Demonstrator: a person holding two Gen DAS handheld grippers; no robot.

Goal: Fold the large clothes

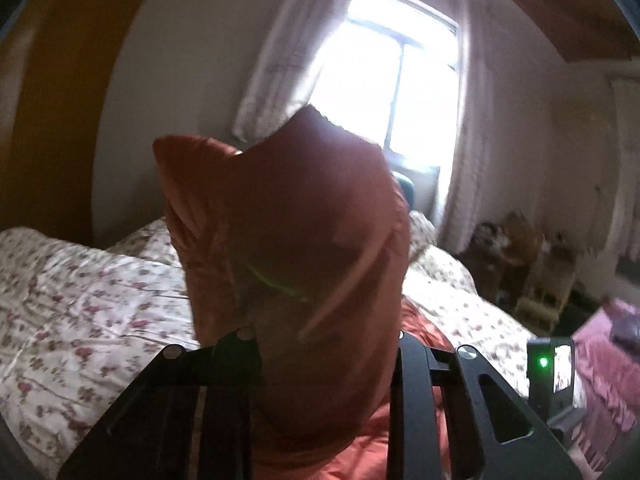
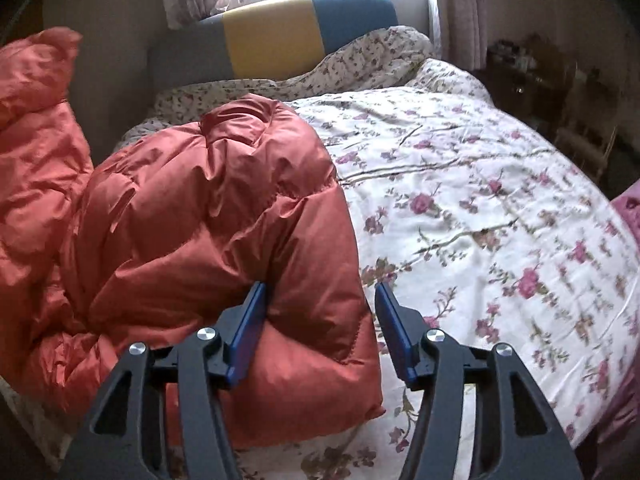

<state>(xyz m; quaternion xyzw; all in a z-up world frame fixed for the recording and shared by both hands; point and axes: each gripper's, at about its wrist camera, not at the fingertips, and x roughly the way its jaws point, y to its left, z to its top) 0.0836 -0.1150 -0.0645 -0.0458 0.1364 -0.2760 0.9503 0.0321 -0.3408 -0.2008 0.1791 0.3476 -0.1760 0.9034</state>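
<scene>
A puffy orange-red down jacket point(image 2: 208, 216) lies bunched on the left side of the bed. My right gripper point(image 2: 320, 300) is open, its blue pads point(image 2: 250, 328) straddling the jacket's near right corner, left pad pressed against the fabric. In the left wrist view a raised part of the same jacket point(image 1: 288, 240) stands up between my left gripper's fingers and hides their tips. My left gripper point(image 1: 324, 344) is shut on that fabric and holds it up above the bed. This lifted part shows at the far left of the right wrist view point(image 2: 36, 80).
The bed has a white floral quilt point(image 2: 480, 200) and a grey, yellow and teal headboard point(image 2: 272, 40) under a bright window point(image 1: 392, 76). Dark shelves with clutter point(image 1: 520, 264) stand at the right. A pink cloth point(image 1: 608, 344) lies at the bed's right edge.
</scene>
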